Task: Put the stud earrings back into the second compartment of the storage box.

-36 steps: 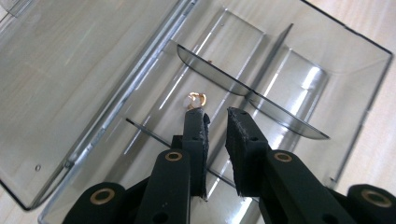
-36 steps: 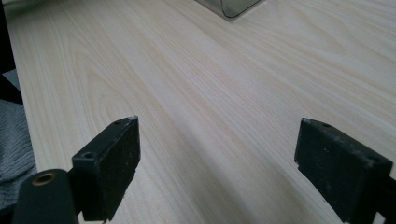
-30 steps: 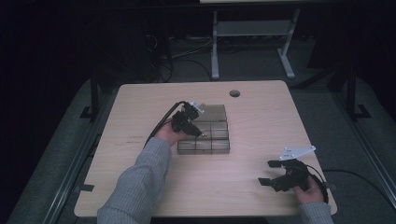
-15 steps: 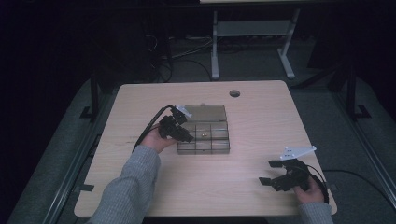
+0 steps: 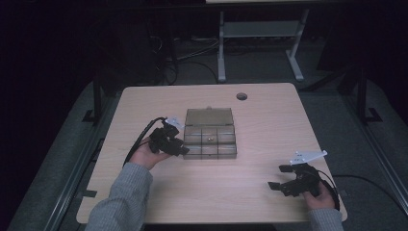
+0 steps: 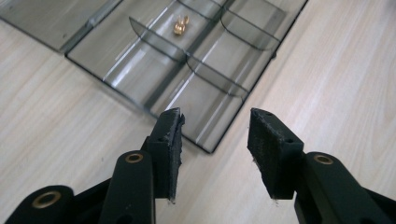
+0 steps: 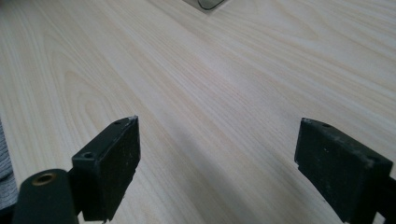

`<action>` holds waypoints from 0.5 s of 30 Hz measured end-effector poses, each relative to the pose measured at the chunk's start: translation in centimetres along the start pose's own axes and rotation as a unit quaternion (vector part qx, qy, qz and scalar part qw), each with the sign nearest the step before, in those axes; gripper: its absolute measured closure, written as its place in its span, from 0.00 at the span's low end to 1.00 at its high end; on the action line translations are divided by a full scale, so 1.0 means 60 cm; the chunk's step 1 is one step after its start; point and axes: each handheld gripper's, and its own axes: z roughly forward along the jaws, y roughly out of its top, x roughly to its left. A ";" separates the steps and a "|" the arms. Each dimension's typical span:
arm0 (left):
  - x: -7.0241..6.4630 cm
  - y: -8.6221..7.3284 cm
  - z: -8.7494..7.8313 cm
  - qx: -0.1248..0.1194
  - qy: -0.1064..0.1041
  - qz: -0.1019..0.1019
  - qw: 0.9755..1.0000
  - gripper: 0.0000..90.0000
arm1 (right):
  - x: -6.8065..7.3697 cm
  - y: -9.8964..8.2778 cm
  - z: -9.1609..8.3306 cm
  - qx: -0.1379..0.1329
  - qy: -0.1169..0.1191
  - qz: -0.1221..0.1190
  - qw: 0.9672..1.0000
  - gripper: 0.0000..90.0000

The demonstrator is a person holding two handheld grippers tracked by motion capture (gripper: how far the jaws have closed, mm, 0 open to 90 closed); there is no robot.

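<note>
A pale wooden table [image 5: 260,192] stood against a dark room where the shelving behind could barely be made out. Near its middle lay a smoky clear compartment box [image 5: 210,139] with its lid [image 5: 209,117] folded flat open behind it; from above its dividers were hard to read. In the left gripper view the box was cut off at the top edge, and 1 small brass piece [image 6: 181,25], too small to identify, sat in a middle compartment. The left gripper [image 5: 179,146] hovered just beside the box's left edge, jaws parted with nothing between them. The right gripper [image 5: 282,177] stayed well apart near the table's front right corner, jaws spread wide over bare wood, holding nothing.
</note>
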 end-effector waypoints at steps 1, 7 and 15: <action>-0.001 -0.004 -0.002 0.000 0.000 0.000 1.000 0.59 | 0.000 0.000 0.000 0.002 0.000 0.002 1.000 0.16; -0.015 -0.039 -0.011 0.010 0.007 0.002 1.000 0.54 | -0.001 -0.001 0.001 0.002 -0.002 0.005 1.000 0.16; -0.037 -0.109 -0.014 -0.008 0.007 -0.013 1.000 0.41 | -0.001 -0.002 0.002 0.004 -0.004 0.010 1.000 0.16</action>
